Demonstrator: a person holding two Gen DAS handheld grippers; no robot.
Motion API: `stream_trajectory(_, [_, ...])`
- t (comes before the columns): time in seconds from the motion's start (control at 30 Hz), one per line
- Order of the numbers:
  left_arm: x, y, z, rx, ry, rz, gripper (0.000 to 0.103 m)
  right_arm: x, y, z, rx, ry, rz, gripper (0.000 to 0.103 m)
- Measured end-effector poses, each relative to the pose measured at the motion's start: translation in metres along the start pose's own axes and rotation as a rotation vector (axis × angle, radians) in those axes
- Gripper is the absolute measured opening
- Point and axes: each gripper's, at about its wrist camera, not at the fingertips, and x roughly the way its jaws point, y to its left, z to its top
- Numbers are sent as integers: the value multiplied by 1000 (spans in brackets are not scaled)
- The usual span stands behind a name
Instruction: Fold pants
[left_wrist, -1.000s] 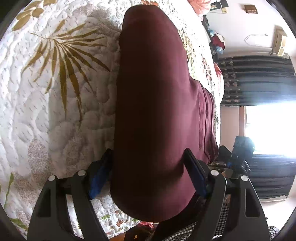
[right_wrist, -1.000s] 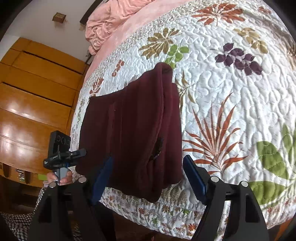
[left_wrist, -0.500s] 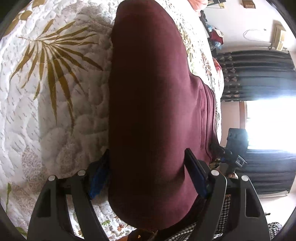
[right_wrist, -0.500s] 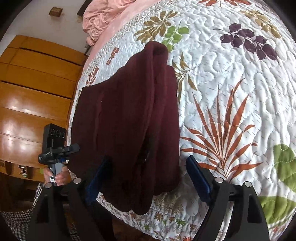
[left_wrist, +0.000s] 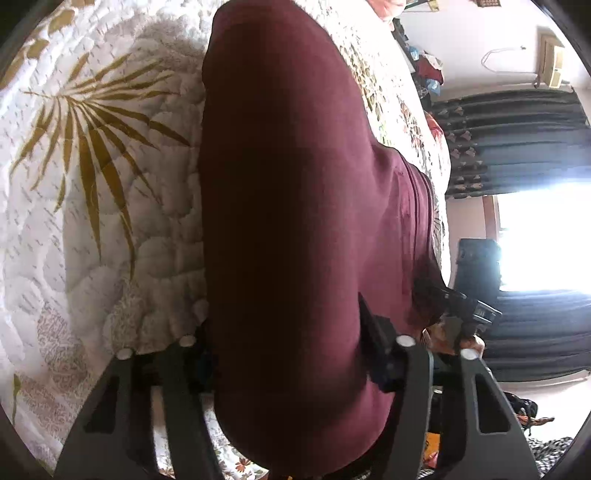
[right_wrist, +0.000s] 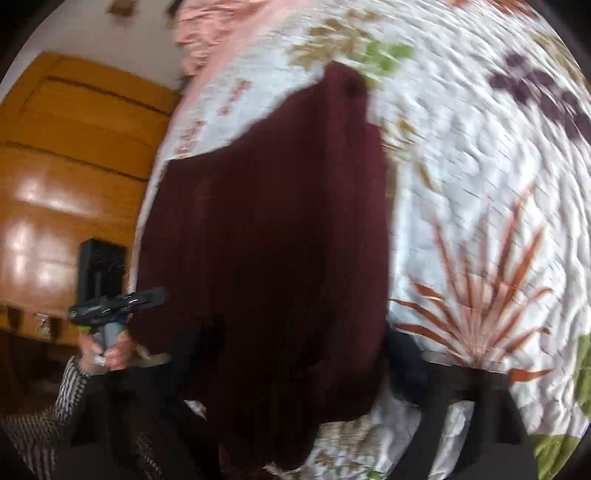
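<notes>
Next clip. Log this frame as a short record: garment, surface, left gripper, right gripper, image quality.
garment: maroon pants, lying lengthwise on the bed, near end hanging over the bed edge
surface: white quilt with leaf prints
left gripper: left gripper open, fingers on either side of the pants' near end, not closed on the cloth
right gripper: right gripper fingers apart around the near end of the pants; looks open, edges blurred
image quality: left wrist view sharp; right wrist view motion-blurred
background: wooden wardrobe, dark curtains
</notes>
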Motion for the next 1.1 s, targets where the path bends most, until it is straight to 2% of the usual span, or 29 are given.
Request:
stream_trajectory(0.1, [-4, -2, -4, 4, -37, 1, 46, -10, 9, -3, -11, -25, 14, 46])
stream_trajectory(0.2, [-12, -5, -7, -10, -79, -37, 40, -22, 19, -5, -11, -59, 53, 41])
stream_trajectory(0.33, [-26, -17, -8, 7, -140, -101, 37, -42, 42, -2, -44, -100, 84, 38])
stream_trajectory(0.4, [-35, -33, -3, 29, -186, -150, 36, -53, 56, 5, -89, -117, 68, 38])
stream_trajectory(0.47, [-41, -47, 5, 60, -208, -135, 36, -63, 73, 15, -133, -139, 42, 38])
stream_trajectory(0.57, [-52, -66, 21, 100, -258, -151, 36, -79, 86, 31, -178, -178, 30, 38])
stream_trajectory(0.67, [-67, -82, 41, 150, -334, -163, 36, -94, 96, 57, -218, -227, 22, 38])
stream_trajectory(0.77, [-70, -95, 66, 187, -388, -139, 36, -94, 101, 89, -250, -247, 0, 38])
stream_trajectory(0.87, [-61, -95, 87, 204, -403, -75, 36, -78, 96, 113, -251, -230, -12, 38])
stream_trajectory(1.03, [-47, -49, 108, 145, -356, 2, 36, -27, 59, 138, -197, -140, -26, 38])
stream_trajectory(1.1, [-33, -30, 113, 127, -319, 63, 37, -11, 48, 136, -171, -111, -53, 42])
